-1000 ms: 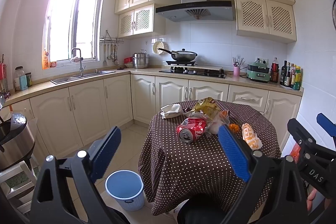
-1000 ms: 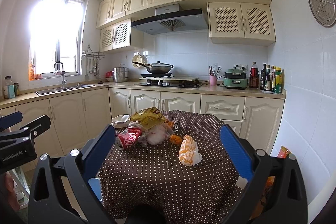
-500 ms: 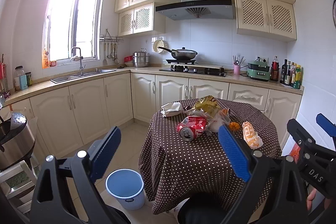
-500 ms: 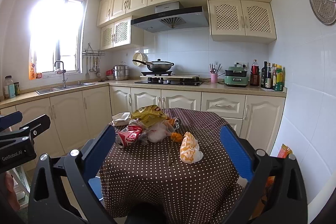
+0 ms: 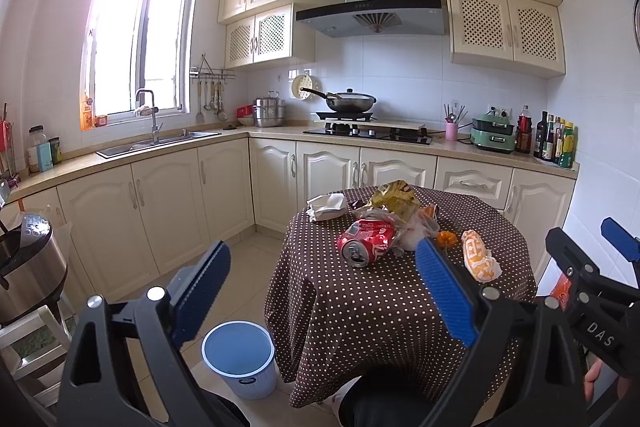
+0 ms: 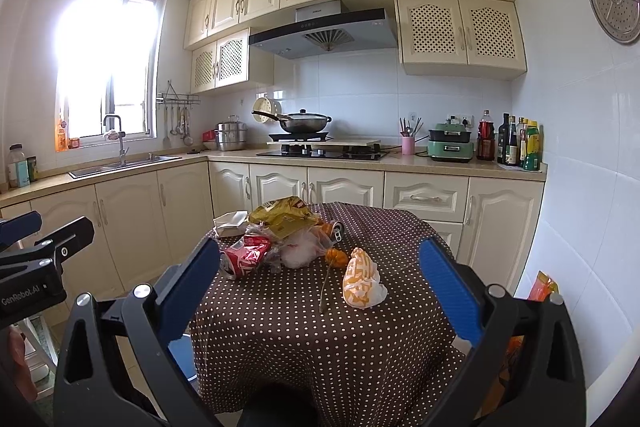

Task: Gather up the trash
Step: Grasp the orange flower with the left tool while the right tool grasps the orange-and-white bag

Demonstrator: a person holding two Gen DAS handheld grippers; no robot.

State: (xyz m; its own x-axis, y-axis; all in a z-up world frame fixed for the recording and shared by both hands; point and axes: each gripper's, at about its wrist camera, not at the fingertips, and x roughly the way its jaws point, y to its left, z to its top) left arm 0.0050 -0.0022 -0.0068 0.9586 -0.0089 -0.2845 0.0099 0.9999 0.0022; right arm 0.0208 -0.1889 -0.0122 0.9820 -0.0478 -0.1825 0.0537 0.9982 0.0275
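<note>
Across the middle of both views stands my round desk [image 5: 400,307] under a brown polka-dot cloth, with cream kitchen cabinets and the stove behind it. Lower left of centre in the left view, on the tiled floor just beside the desk, sits the blue bin [image 5: 239,358], upright and open at the top.

On the far half of the desk the trash lies bunched together. A yellow snack bag [image 6: 286,217] sits at the back of the heap, with a crumpled white paper [image 5: 327,206] to its left. In front of the bag is a clear plastic bag [image 6: 300,251], and left of that a crushed red can [image 5: 366,242] lies on its side, its top facing me. Apart from the heap, to the right, lies an orange-and-white wrapper [image 6: 362,283], with a small orange fruit [image 6: 336,257] between it and the plastic bag.

My left hand-held gripper [image 5: 320,291] fills the bottom of the left view, fingers spread wide and holding nothing, short of the desk. My right hand-held gripper [image 6: 320,287] is likewise spread and empty in the right view, its fingers framing the wrapper from a distance.
</note>
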